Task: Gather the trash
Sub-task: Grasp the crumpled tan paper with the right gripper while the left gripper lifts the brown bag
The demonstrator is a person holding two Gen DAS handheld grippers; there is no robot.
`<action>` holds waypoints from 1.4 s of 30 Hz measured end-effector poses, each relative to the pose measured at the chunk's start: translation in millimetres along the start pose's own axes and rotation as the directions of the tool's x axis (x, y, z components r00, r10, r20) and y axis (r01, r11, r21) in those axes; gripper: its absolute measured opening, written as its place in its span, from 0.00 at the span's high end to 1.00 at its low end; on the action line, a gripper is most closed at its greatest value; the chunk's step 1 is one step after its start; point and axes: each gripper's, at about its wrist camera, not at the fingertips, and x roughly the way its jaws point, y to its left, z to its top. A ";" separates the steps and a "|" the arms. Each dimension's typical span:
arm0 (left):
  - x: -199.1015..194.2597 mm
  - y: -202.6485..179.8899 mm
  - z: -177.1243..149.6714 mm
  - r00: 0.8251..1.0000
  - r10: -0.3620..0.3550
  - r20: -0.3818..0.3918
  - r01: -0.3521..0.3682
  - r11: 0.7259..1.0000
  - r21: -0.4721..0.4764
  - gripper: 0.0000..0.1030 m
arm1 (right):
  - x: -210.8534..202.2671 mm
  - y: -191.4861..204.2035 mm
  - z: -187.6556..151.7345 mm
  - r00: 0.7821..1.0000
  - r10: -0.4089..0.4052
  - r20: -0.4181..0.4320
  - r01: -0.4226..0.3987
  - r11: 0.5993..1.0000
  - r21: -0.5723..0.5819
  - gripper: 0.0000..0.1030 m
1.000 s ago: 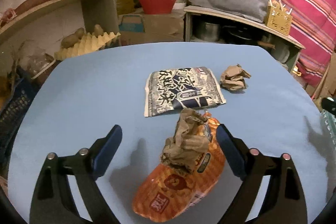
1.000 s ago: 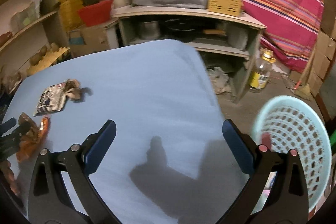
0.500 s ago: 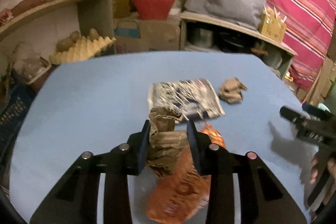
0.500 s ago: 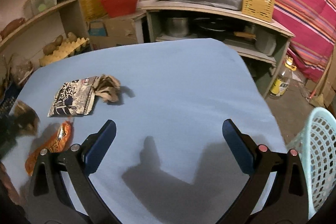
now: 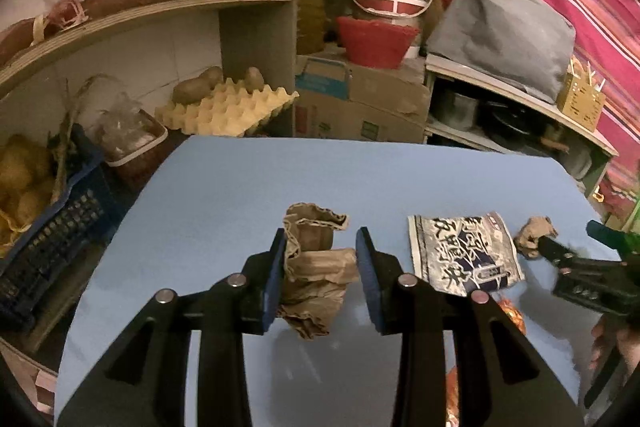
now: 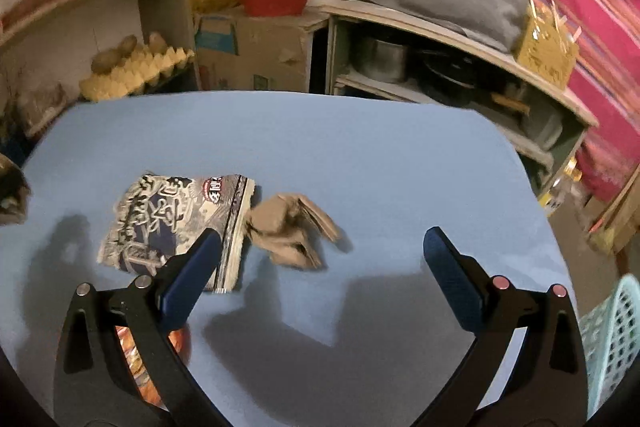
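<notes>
Between the blue pads of the left tongs (image 5: 320, 279), in the left wrist view, sits a crumpled brown paper wad (image 5: 316, 275), pinched from both sides and lifted clear of the blue bench (image 5: 224, 195); its ragged top sticks up past the pads and its lower folds hang below them, so the grip looks to be taken across the middle, where the bulk gives the pads something to bite on. To the right on the bench lies a flat black-and-white wrapper (image 5: 464, 255), and just beyond its far right corner a second, smaller paper wad (image 5: 534, 235), with the right tongs (image 5: 560, 251) reaching in from the right edge close to it; whether they touch it cannot be told here. A sliver of an orange wrapper (image 5: 510, 313) shows behind the near right arm of the left tongs. From the right wrist view, the right tongs (image 6: 324, 267) stand wide apart with nothing between the pads, low over the bench and aimed at the smaller paper wad (image 6: 292, 231), which lies touching the right edge of the black-and-white wrapper (image 6: 176, 223); the wide spread seems meant to straddle the wad before closing. The orange wrapper (image 6: 136, 355) lies near, under the left arm of these tongs. At the near right edge a pale blue basket (image 6: 616, 339) stands below bench level, likely the place all this trash is bound for.
</notes>
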 end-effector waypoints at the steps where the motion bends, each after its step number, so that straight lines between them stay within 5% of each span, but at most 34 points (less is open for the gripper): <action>1: -0.3 1.9 1.7 1.000 0.002 0.005 -0.002 1.000 -0.005 0.66 | 6.5 2.8 2.1 1.000 -0.012 -0.011 0.012 1.000 -0.007 0.05; 3: -1.8 5.5 1.9 1.000 -0.003 0.009 0.003 1.000 -0.020 0.66 | 18.4 5.1 3.1 0.999 -0.006 -0.041 0.007 1.000 0.005 0.06; 13: -8.3 4.2 12.9 0.999 -0.027 0.031 0.029 0.998 -0.059 0.66 | 38.2 6.6 -2.4 0.994 0.041 -0.105 -0.042 0.999 -0.014 0.50; 29: -44.4 -22.3 3.6 0.997 -0.042 0.057 0.042 0.999 0.011 0.66 | -35.4 -69.3 -35.5 0.998 0.047 -0.053 -0.044 0.998 0.049 0.54; 42: -99.4 -102.0 -8.0 0.989 -0.108 0.101 0.096 0.989 0.115 0.66 | -134.8 -176.6 -91.8 0.999 -0.043 0.014 0.041 0.993 0.107 0.54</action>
